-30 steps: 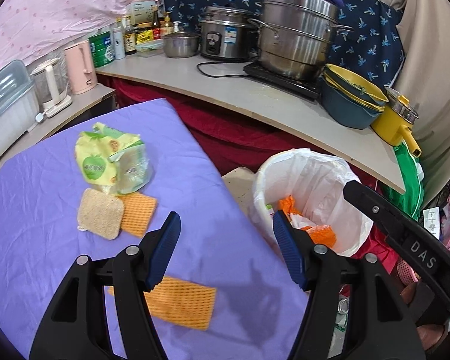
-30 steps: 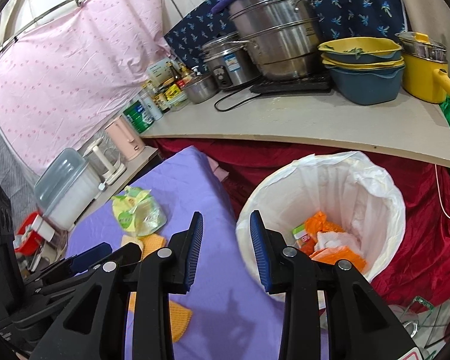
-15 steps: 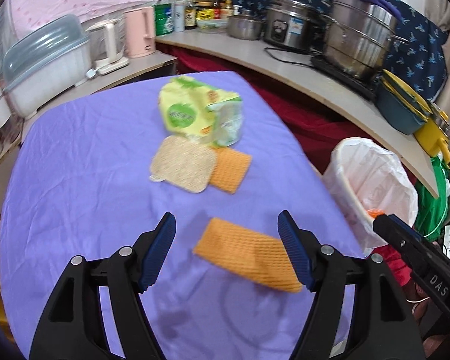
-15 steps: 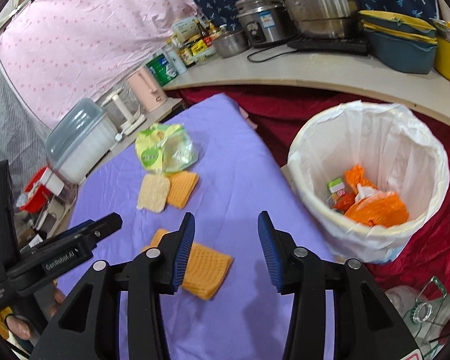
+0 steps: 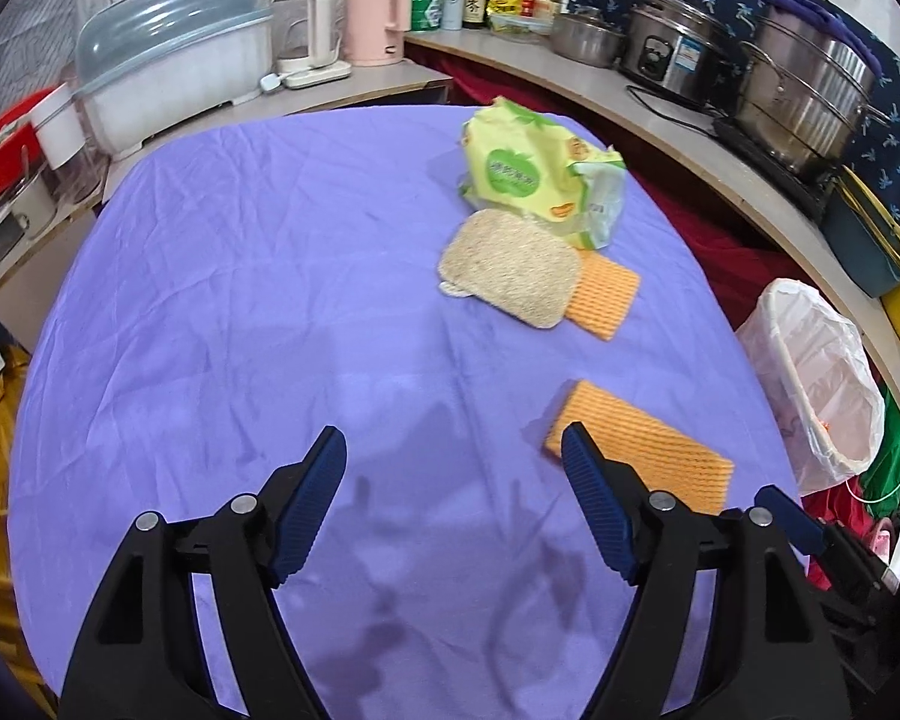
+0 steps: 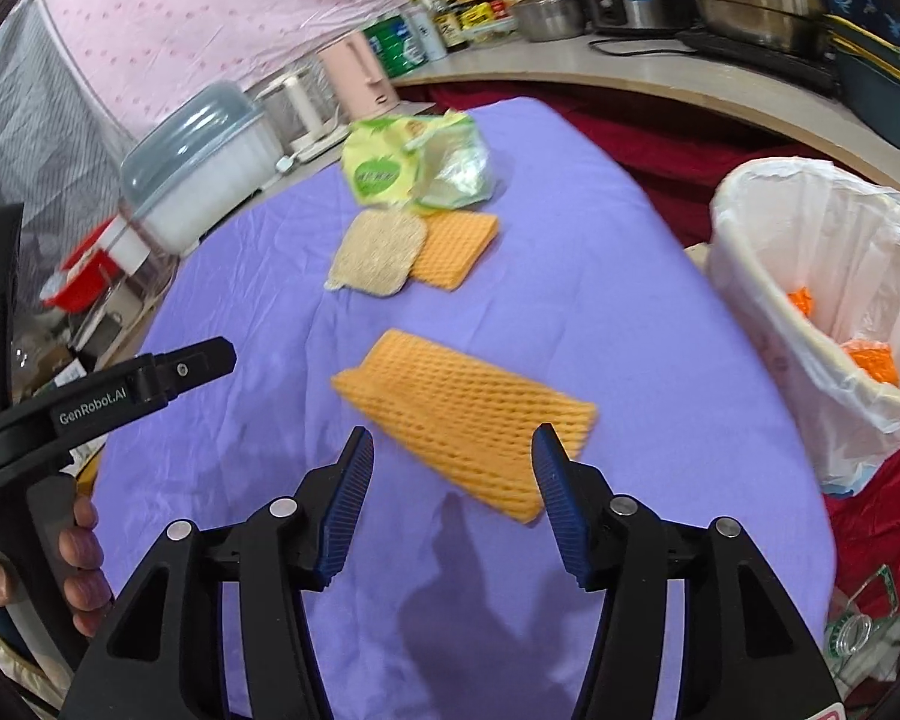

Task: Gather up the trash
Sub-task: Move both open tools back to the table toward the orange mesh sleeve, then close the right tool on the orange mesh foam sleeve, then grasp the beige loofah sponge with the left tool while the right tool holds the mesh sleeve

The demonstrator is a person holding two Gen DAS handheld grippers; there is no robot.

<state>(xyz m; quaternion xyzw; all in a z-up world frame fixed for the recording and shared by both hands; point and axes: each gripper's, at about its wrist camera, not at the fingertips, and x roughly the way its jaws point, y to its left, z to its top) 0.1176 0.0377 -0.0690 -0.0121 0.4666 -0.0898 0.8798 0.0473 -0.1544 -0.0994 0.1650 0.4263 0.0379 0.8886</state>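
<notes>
An orange foam net (image 6: 468,414) lies on the purple table (image 6: 600,312), just ahead of my open, empty right gripper (image 6: 453,468); it also shows in the left wrist view (image 5: 642,444). Farther back lie a beige scrub pad (image 6: 378,252), a second orange net (image 6: 456,246) and a yellow-green wrapper (image 6: 408,162). My left gripper (image 5: 453,468) is open and empty over bare cloth, left of the near net. The white-lined trash bin (image 6: 810,276) stands off the table's right edge and holds orange scraps.
A counter (image 5: 660,102) curves behind with pots, a rice cooker (image 5: 672,51), bottles and a pink kettle (image 5: 378,15). A lidded plastic box (image 5: 168,78) sits at the back left. Red cloth hangs between table and counter.
Both grippers have swung left, away from the bin and over the table. The right jaws have opened wider and now sit just short of the near orange net.
</notes>
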